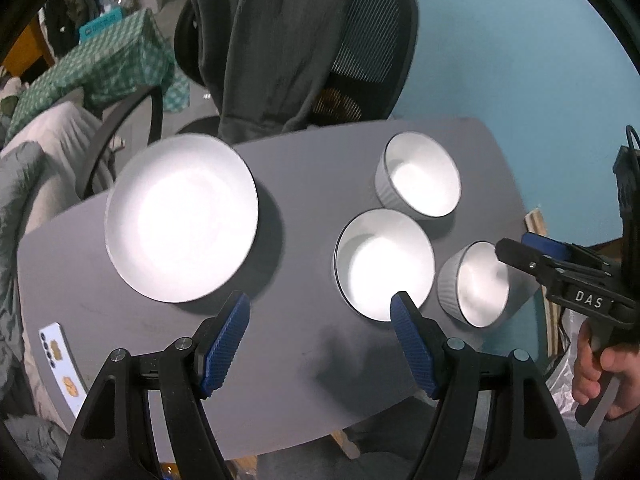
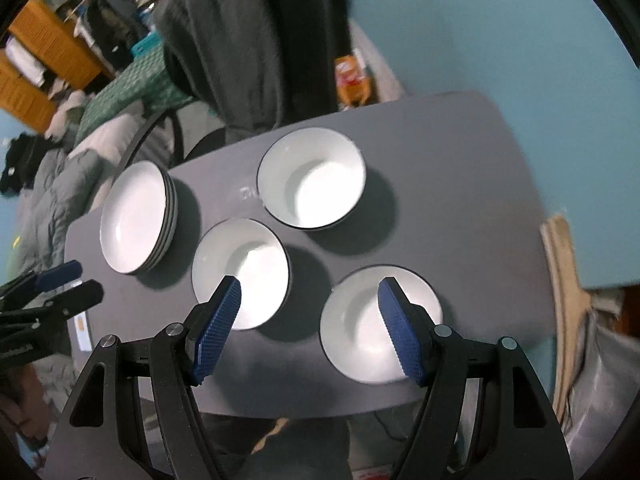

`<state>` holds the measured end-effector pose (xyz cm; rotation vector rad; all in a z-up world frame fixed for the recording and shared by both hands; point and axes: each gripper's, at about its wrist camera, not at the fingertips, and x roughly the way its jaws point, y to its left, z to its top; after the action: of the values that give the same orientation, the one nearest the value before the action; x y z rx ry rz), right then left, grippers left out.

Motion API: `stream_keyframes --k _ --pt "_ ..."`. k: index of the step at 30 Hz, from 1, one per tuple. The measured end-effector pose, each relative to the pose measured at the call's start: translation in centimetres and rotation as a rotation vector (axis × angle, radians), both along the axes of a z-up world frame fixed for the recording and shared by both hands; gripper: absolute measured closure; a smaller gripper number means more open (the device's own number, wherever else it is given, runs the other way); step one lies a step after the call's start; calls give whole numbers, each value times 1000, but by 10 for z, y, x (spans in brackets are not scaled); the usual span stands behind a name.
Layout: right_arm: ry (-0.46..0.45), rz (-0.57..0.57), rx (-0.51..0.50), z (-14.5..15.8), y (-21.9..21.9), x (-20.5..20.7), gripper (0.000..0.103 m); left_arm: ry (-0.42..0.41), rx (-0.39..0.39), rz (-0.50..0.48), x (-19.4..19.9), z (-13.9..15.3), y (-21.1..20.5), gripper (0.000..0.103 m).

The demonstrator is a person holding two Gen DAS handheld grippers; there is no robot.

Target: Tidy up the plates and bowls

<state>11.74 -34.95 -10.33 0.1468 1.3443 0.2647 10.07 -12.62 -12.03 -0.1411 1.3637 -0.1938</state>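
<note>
A: Nearest the lens?
B: The left gripper (image 1: pixel 320 312), jaws wide with nothing between them, tilted steeply down over the grey bench (image 1: pixel 300 184). Its right pad overlaps the middle bowl (image 1: pixel 384 264) in the left wrist view; I can't tell if it touches.

A: And the right gripper (image 2: pixel 310 300)?
B: Also spread wide and empty, pointing steeply down. One pad shows in front of the middle bowl, the other in front of the near bowl (image 2: pixel 380 328). From the left camera a hand (image 1: pixel 600 368) grips its handle at the bench's right edge, fingers wrapped around it.

A: Any writing?
B: "DAS" in white on the right gripper's body, the rest cut off. A faint mark on the bench by the far bowl (image 2: pixel 312 178) is unreadable.

A: Where are the dishes?
B: Three white bowls stand apart on the bench's right half. A stack of plates (image 1: pixel 180 218) sits at the left. A card (image 1: pixel 60 364) lies at the near left corner. A chair (image 1: pixel 372 40) with a dark garment draped over it stands behind.
</note>
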Motion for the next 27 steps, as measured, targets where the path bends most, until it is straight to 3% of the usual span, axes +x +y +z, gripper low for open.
stream_keyframes --k 11,24,27 --pt "113 141 43 -60 23 29 32 90 24 60 12 -50 -15 29" --pt "178 225 45 -87 32 37 33 165 4 110 16 -91 -22 29" --pt "191 238 45 -92 35 37 40 178 6 115 17 -99 -23 29"
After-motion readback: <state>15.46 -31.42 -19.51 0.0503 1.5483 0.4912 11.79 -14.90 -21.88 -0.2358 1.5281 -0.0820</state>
